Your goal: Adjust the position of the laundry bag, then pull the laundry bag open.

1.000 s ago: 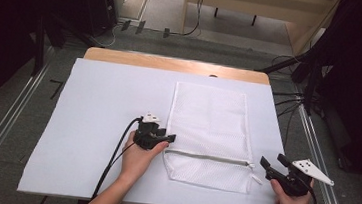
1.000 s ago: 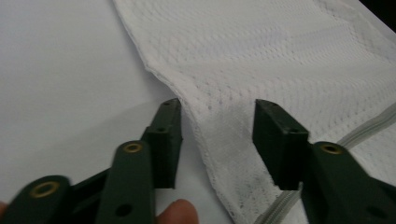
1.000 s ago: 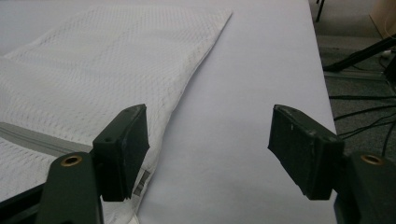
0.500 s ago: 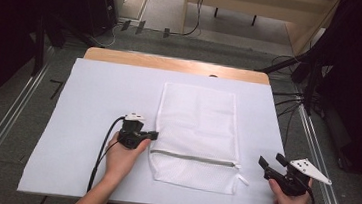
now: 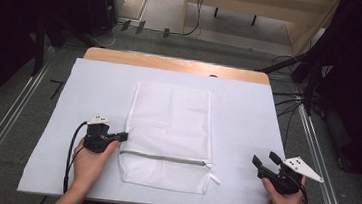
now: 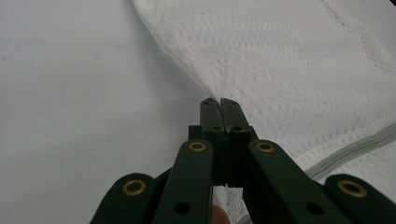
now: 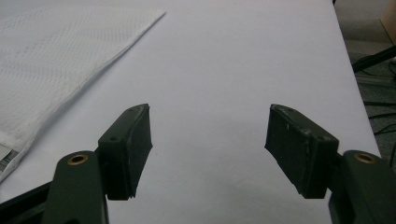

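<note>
A white mesh laundry bag (image 5: 168, 131) lies flat in the middle of the white table cover, its grey zipper (image 5: 163, 157) running across near the front end. My left gripper (image 5: 121, 137) is shut on the bag's left edge just above the zipper; in the left gripper view the jaws pinch a ridge of the mesh bag (image 6: 289, 70) at the left gripper's tip (image 6: 220, 103). My right gripper (image 5: 266, 160) stands open over bare cover at the front right, apart from the bag. In the right gripper view, my right gripper (image 7: 208, 140) holds nothing, and the bag's corner (image 7: 56, 65) lies far left.
The white cover (image 5: 247, 123) spans a wooden table (image 5: 172, 63) whose far edge shows bare. Metal floor rails (image 5: 0, 130) run along both sides, and cables (image 5: 289, 100) lie on the floor at the right. Dark equipment stands at the back.
My left gripper has dragged the mesh bag leftward across the cover, by about a quarter of the table's width over the second. The right gripper has stayed in place, open.
</note>
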